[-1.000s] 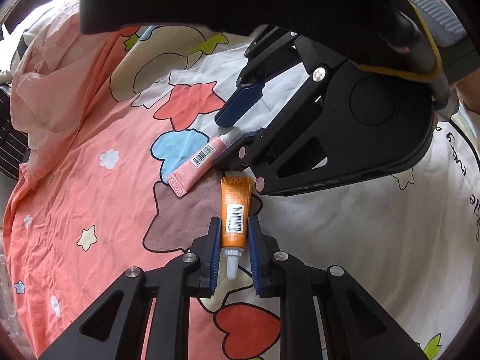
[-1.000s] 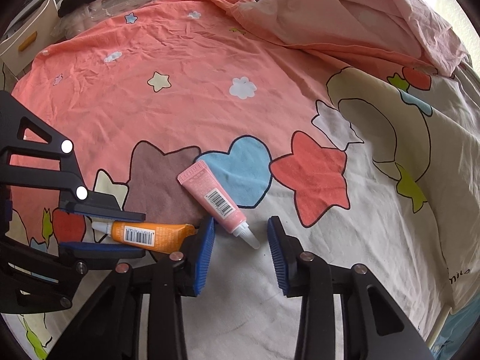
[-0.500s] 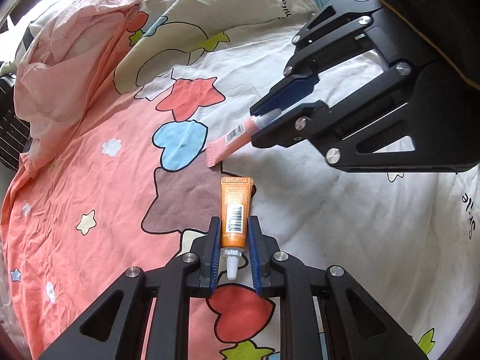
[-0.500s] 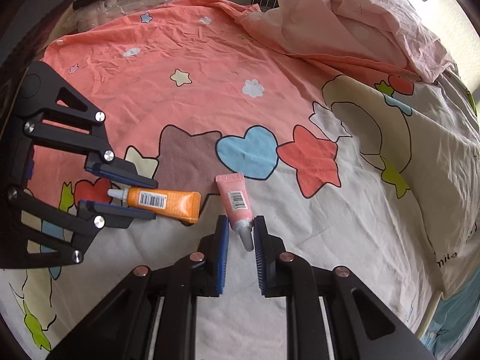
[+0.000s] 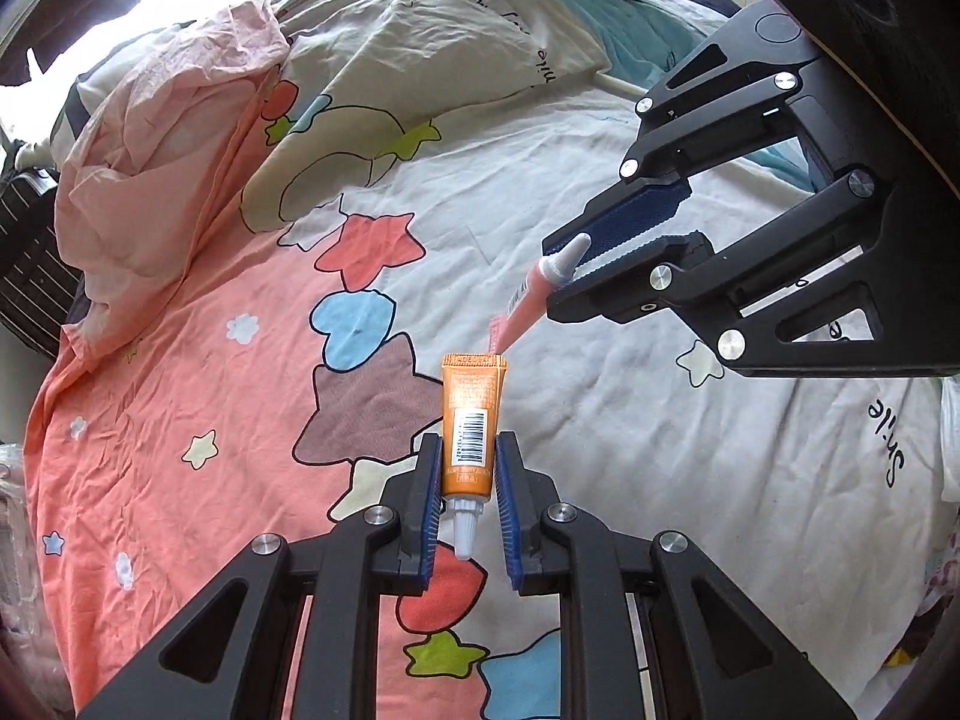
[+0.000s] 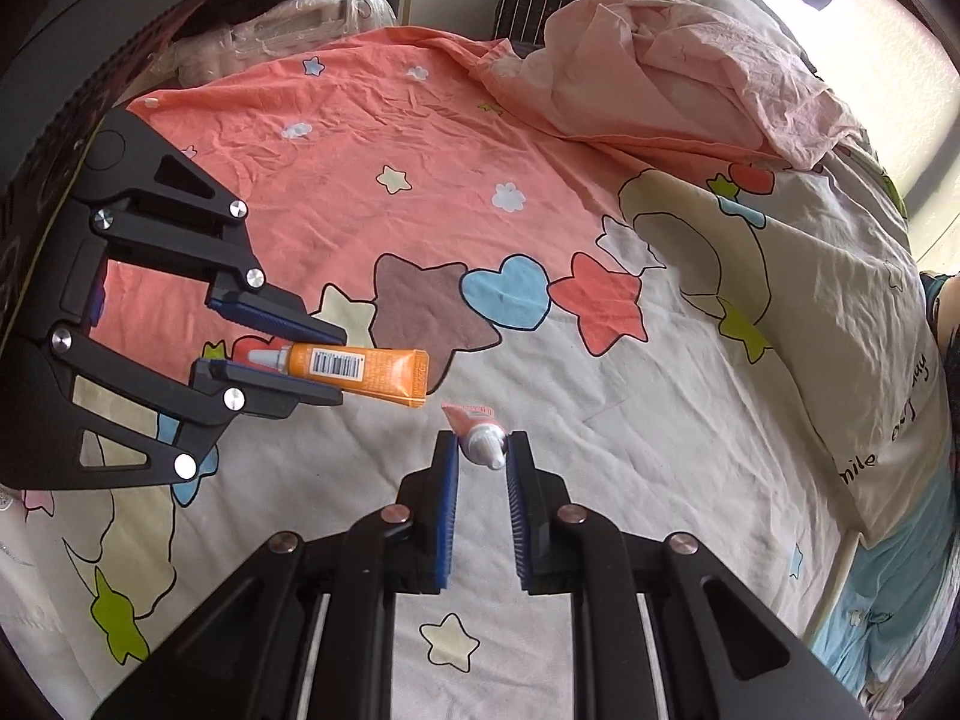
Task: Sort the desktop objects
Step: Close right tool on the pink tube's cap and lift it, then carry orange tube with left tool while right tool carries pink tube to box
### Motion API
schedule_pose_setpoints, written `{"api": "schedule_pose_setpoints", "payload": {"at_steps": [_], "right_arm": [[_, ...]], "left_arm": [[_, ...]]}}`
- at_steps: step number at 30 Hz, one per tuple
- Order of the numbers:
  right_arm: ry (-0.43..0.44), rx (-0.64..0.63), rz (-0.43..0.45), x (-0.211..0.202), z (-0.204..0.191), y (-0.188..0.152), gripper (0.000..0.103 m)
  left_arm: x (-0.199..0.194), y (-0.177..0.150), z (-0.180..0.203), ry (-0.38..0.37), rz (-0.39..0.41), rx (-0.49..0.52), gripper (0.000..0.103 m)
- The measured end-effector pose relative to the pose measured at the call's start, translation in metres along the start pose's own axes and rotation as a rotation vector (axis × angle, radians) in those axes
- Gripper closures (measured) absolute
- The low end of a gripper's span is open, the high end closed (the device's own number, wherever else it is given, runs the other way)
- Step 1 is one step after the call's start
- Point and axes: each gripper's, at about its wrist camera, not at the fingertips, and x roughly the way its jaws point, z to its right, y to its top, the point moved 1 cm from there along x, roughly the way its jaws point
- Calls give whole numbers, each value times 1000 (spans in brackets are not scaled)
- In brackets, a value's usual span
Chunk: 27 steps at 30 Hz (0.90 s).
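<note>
Both tubes picked up, neither yet sorted: orange tube clamped in the closed left claw, pink tube pinched in the closed right claw, both held above the bedsheet, no destination visible.

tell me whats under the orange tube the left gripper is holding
Only the printed bedsheet: the orange tube hangs above its brown star patch, clamped in the left gripper. The sheet directly behind the tube is hidden.

Black gripper frames, blue ribbed pads, silver screws.
</note>
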Motion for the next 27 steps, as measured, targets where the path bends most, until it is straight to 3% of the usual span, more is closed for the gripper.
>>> {"api": "schedule_pose_setpoints", "payload": {"at_steps": [27], "right_arm": [[-162, 90, 43, -125, 3, -65, 88]], "left_arm": [[-65, 32, 101, -23, 73, 135, 86]]}}
